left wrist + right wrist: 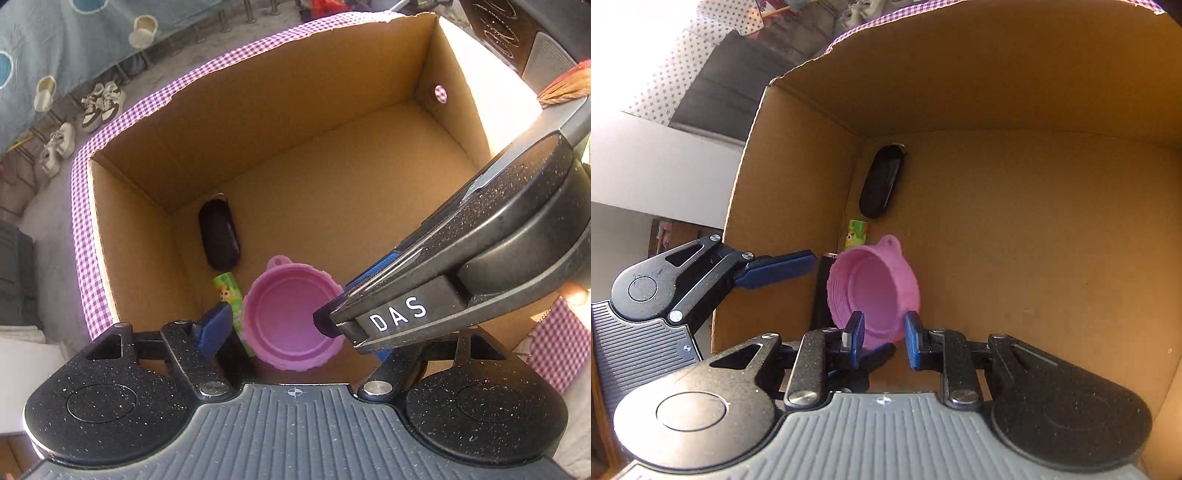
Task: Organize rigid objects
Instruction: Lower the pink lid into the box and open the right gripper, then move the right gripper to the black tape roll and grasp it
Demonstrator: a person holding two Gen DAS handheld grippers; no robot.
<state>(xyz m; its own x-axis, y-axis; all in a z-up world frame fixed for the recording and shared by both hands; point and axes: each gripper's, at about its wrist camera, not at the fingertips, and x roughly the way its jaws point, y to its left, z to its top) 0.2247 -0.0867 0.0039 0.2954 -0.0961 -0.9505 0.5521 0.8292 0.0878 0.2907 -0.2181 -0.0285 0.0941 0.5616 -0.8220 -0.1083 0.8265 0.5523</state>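
Pink lid, nearest the cameras, sits tilted low in the cardboard box near its left wall, between the spread fingers of the left gripper, which do not press it, while the right gripper, jaws narrowly apart, has the lid's rim between its pads, contact unclear. This looks like the placing step: next, let go fully and lift both grippers straight out. Beyond the lid lie a green tube and a black case along the wall; rightward the floor is bare.
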